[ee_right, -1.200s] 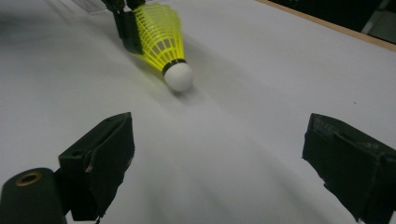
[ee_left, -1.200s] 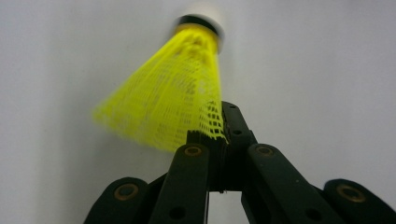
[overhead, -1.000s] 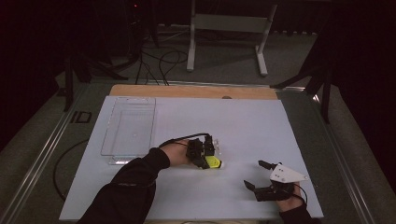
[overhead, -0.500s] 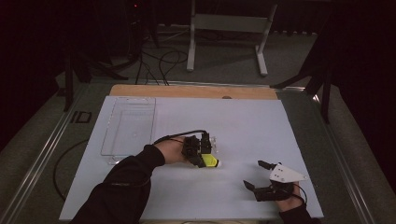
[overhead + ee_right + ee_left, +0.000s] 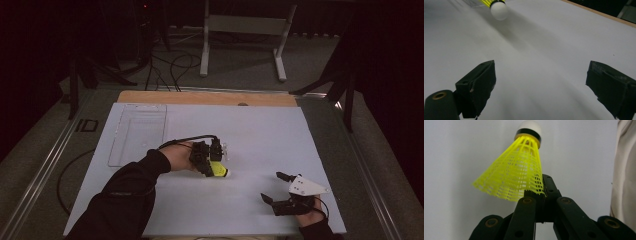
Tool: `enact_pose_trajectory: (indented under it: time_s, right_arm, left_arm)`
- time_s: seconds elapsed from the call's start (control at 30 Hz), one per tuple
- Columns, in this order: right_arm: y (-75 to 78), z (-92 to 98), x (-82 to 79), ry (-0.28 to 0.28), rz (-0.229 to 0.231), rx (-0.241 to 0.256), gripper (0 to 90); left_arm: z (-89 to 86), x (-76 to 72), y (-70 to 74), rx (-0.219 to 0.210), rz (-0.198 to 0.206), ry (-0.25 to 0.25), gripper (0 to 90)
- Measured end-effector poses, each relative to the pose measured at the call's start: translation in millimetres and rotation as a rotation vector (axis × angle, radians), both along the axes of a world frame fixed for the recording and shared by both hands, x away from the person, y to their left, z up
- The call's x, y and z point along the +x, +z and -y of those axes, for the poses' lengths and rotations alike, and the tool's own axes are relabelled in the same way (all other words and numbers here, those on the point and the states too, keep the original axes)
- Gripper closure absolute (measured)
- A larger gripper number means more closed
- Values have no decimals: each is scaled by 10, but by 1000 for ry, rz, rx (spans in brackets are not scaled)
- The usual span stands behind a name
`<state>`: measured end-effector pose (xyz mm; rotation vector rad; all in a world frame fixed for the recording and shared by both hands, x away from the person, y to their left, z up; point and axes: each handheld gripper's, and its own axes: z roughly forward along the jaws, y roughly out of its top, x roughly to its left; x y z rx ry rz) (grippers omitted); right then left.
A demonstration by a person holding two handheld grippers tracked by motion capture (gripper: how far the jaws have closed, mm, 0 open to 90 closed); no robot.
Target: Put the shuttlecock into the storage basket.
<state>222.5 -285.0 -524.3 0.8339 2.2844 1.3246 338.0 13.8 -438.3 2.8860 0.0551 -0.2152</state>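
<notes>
A yellow shuttlecock (image 5: 516,170) with a white cork tip and black band is pinched by its net skirt in my left gripper (image 5: 537,192), which is shut on it. In the high view the left gripper (image 5: 212,167) holds the shuttlecock (image 5: 218,170) just above the middle of the white table (image 5: 260,130). My right gripper (image 5: 276,187) rests near the table's front right, open, its jaws wide apart with nothing between them. In the right gripper view the shuttlecock's white tip (image 5: 499,10) shows far ahead of the open right gripper (image 5: 544,82).
A clear plastic tray (image 5: 137,132) lies at the table's left rear. A wooden strip (image 5: 207,98) runs along the far edge. Dark floor, cables and a metal stand (image 5: 242,35) lie beyond the table.
My left gripper with the shuttlecock has shifted slightly left and toward the person. The right gripper has stayed in place.
</notes>
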Motion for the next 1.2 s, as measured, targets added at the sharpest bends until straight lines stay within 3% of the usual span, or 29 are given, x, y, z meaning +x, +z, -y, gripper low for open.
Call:
enact_pose_trajectory:
  time_s: [0.23, 0.6, 0.93, 1.2]
  right_arm:
    - [1, -6, 1, -1, 2, -4, 92]
    - [13, -2, -7, -6, 8, -2, 92]
    - [15, -7, -9, -10, 11, 2, 92]
    - [7, -13, -7, -9, 8, 0, 92]
  left_arm:
    - [-82, 17, 111, 2, -15, 6, 900]
    - [-242, 63, 286, 0, 3, 19, 900]
    - [-421, 98, 410, -5, 31, 54, 900]
    - [-662, 136, 540, -8, 47, 103, 900]
